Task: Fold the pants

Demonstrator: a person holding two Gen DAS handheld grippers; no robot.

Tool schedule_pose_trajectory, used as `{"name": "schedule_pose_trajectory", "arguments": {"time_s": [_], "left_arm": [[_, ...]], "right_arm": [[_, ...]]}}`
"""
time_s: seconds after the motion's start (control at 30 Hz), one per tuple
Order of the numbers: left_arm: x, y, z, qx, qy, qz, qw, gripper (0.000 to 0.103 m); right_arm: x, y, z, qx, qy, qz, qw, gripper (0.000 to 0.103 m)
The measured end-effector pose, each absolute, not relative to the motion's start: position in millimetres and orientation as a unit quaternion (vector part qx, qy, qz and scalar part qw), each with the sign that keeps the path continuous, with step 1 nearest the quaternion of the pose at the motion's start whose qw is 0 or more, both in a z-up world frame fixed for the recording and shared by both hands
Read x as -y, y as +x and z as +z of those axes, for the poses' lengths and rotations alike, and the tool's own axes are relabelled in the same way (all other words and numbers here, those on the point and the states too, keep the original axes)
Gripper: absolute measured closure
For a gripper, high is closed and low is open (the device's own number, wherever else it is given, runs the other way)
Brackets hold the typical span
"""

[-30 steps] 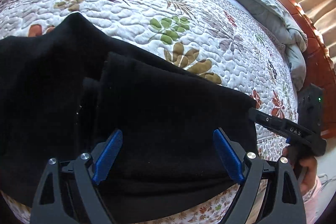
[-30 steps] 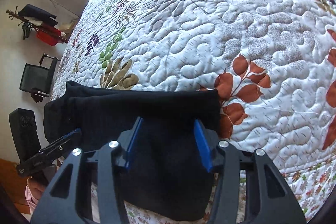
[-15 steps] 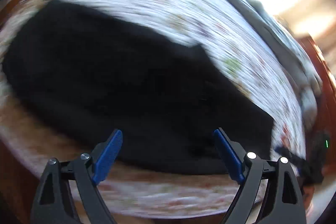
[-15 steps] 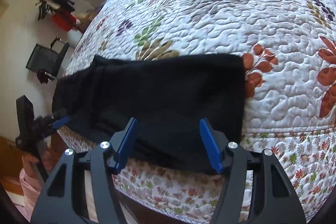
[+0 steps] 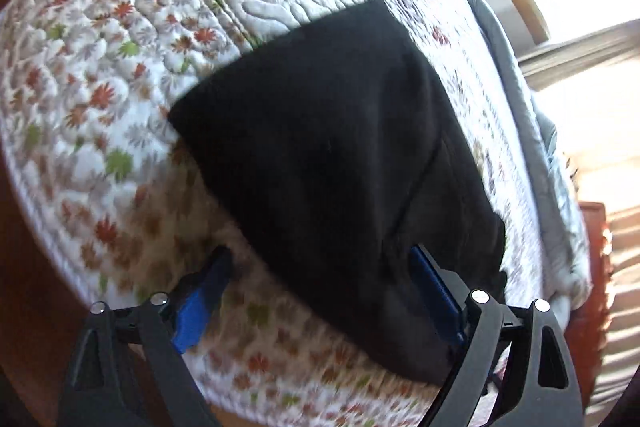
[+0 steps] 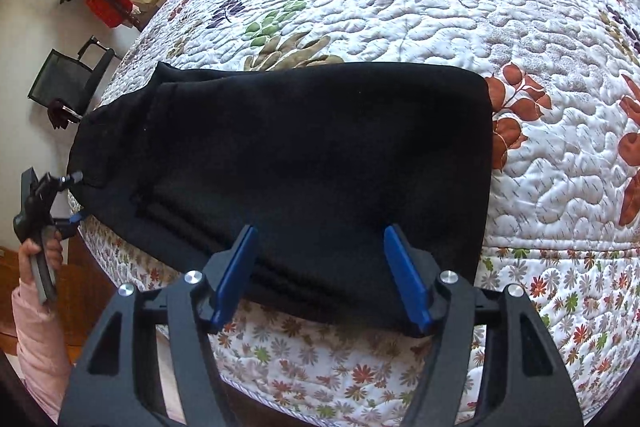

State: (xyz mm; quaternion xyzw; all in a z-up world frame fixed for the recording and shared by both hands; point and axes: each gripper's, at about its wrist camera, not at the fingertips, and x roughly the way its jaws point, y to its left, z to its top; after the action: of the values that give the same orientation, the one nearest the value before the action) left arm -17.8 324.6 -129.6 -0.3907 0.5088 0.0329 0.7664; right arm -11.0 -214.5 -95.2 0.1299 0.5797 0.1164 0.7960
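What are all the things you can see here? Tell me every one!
pants: one, black, folded, lying at the bed's near edge
quilt: one, white with coloured leaves and flowers, covering the bed
blanket: one, grey, along the bed's far side
chair: one, black, by the wall
red box: one, by the wall
left gripper: one, black with blue fingers, open
right gripper: one, black with blue fingers, open
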Motion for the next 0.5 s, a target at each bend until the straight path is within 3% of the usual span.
{"name": "schedule_pose_trajectory", "arguments": {"time_s": [0.2, 0.4, 0.43, 0.5], "left_arm": [[-334.8, -10.3, -117.2, -0.478, -0.421, 0.003, 0.771, 0.014], [-336.8, 3.1, -139.0, -0.482, -0.448, 0.021, 0.753, 0.014], [-337.7, 4.9, -137.2, -0.474, -0.452, 0.021, 0.755, 0.015], [-337.3, 6.4, -133.4, -0.465, -0.458, 0.027, 0.757, 0.032]], "right_arm": [[209.3, -7.9, -100.1, -0.583, 0.119, 0.116, 0.796, 0.031], [201.4, -7.7, -101.0, -0.58, 0.089, 0.117, 0.801, 0.03], [202.0, -7.7, -101.3, -0.579, 0.09, 0.118, 0.802, 0.03], [204.0, -7.5, -102.1, -0.578, 0.096, 0.12, 0.801, 0.03]]}}
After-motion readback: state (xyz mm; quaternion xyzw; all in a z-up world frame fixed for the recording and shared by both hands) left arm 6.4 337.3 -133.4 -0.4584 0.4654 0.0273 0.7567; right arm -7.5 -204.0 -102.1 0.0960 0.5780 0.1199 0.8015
